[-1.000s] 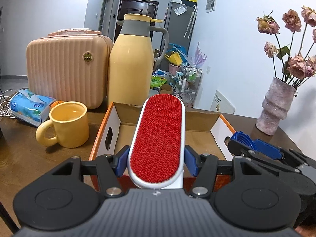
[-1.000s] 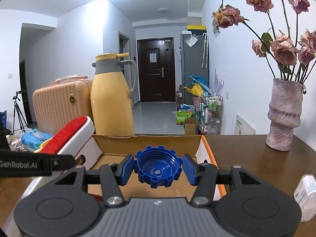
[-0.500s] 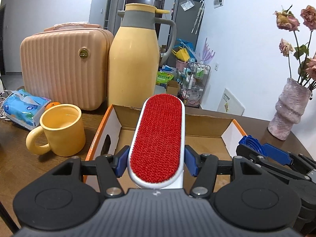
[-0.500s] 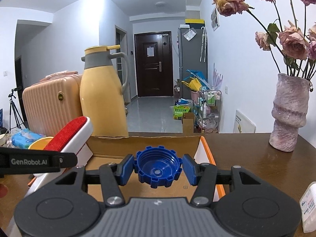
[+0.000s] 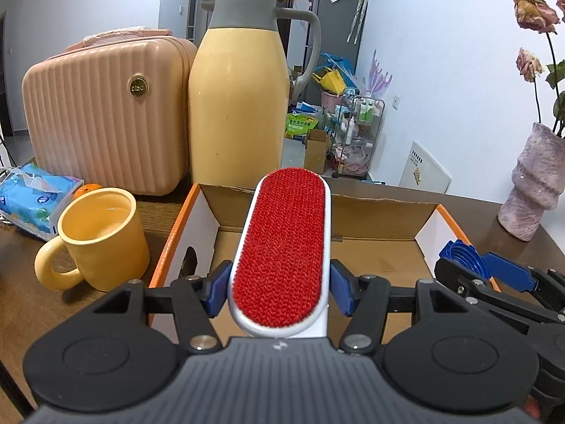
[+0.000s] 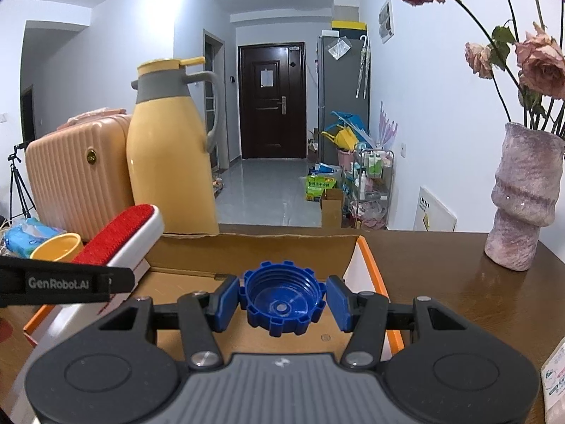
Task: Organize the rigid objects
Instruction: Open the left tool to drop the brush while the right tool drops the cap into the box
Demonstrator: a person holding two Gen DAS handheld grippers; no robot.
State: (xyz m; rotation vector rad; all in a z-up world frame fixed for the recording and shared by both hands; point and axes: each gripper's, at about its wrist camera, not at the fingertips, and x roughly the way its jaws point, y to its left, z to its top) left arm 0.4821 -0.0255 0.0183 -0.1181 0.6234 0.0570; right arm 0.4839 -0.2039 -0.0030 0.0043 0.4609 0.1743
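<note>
both grippers hover side by side above the box [image 5: 385,212]: left gripper [image 5: 279,291] clamps the brush [image 5: 282,247], right gripper [image 6: 282,300] pinches the cap [image 6: 282,298].

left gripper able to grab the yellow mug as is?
Probably not: the left gripper is shut on the red lint brush above the cardboard box. The yellow mug stands unobstructed left of it, but the brush must go first.

- "GenRobot.AI" in pale letters on the black side bar of the left hand-held gripper [image 6: 67,284], seen in the right wrist view.
- The round gold badge [image 5: 138,87] on the pink case [image 5: 106,113] carries short lettering, too small to read.
- The green bag [image 6: 319,186] on the floor carries print, not legible.
</note>
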